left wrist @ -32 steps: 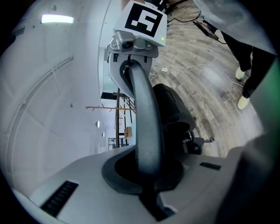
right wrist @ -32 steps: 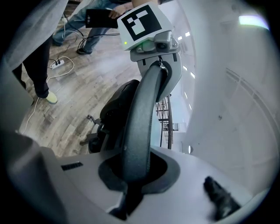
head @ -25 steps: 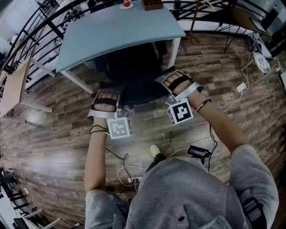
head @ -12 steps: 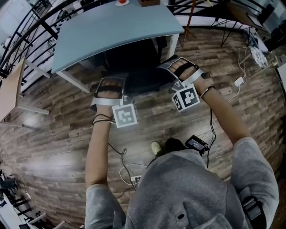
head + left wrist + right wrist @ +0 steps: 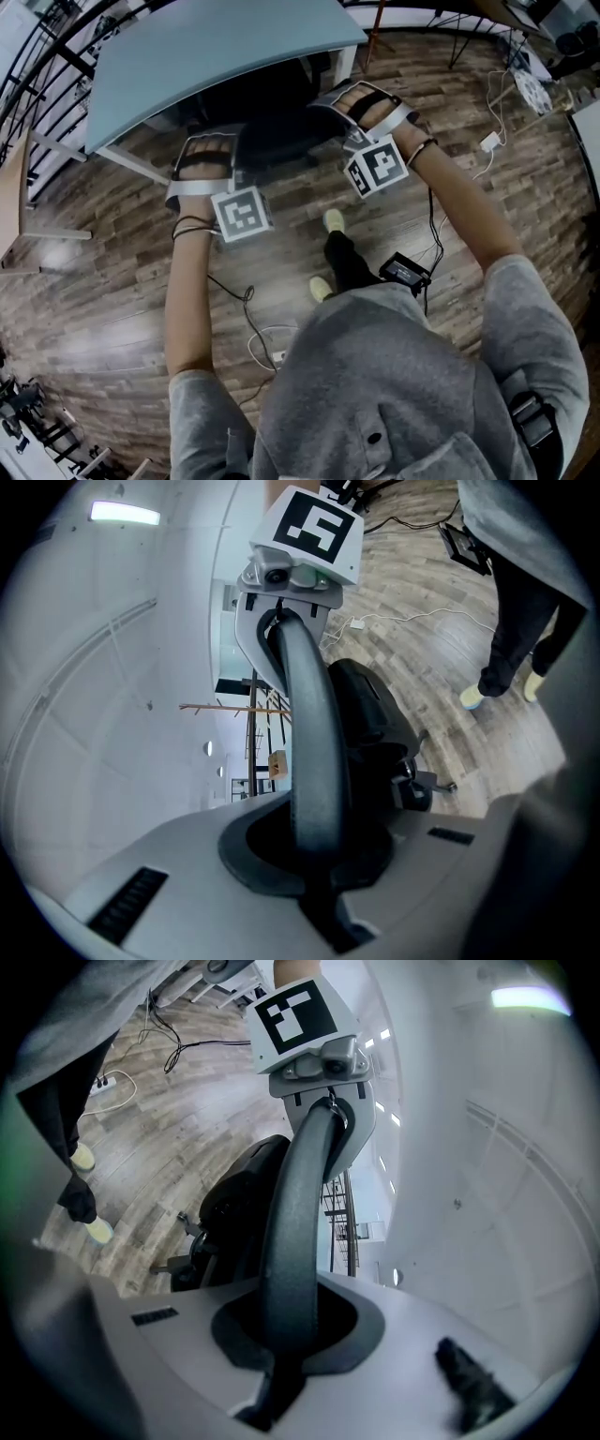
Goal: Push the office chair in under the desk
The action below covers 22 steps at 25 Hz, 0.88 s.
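Left tongs (image 5: 314, 855) and right tongs (image 5: 286, 1335) clamped on stiff top rim of the chair (image 5: 277, 129), upper centre by the table (image 5: 216, 42); likely heavy, free-rolling.

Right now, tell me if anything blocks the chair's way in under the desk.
Nothing visible does. The office chair sits partly beneath the desk, the left gripper and right gripper shut on its backrest rim. Deeper under the desk is too dark to check.
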Each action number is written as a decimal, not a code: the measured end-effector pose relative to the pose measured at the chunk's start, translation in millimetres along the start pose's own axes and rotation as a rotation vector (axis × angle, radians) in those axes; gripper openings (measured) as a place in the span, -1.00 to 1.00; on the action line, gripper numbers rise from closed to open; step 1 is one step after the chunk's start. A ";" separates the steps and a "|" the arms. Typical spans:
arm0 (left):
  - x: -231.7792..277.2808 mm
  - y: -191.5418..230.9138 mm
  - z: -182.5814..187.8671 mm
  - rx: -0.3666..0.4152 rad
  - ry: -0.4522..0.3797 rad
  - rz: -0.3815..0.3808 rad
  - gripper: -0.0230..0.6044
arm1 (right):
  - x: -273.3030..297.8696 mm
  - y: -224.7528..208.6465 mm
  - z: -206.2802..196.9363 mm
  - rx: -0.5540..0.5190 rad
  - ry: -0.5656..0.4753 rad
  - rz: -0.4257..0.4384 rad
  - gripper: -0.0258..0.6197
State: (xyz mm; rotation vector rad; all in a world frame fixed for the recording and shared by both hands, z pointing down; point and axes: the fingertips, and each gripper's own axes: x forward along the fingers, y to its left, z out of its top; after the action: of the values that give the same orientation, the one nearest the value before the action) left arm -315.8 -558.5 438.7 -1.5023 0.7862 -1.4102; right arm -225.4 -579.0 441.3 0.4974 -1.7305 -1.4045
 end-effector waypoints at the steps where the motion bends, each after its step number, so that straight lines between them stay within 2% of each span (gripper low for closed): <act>1: 3.2 2.2 -1.4 0.000 0.006 0.008 -0.84 | 3.1 -2.3 -2.0 -0.005 -0.003 -0.006 -0.83; 6: 21.1 0.7 10.2 0.003 0.014 -0.020 -0.84 | 8.0 0.6 -21.2 0.003 -0.018 -0.004 -0.83; 12: 43.1 10.6 1.6 -0.007 0.014 -0.015 -0.85 | 29.1 -9.0 -32.7 -0.008 -0.015 -0.002 -0.83; 16: 62.2 21.7 0.8 -0.009 0.002 -0.041 -0.84 | 44.1 -11.1 -45.4 -0.013 -0.012 0.050 -0.83; 22: 103.2 35.7 -4.9 -0.036 0.001 -0.195 -0.83 | 77.0 -15.2 -75.6 -0.005 -0.003 0.146 -0.83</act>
State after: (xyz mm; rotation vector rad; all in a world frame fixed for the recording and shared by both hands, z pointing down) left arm -300.9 -666.4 447.8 -1.6416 0.6830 -1.5463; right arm -212.5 -686.1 456.2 0.3587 -1.7291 -1.3059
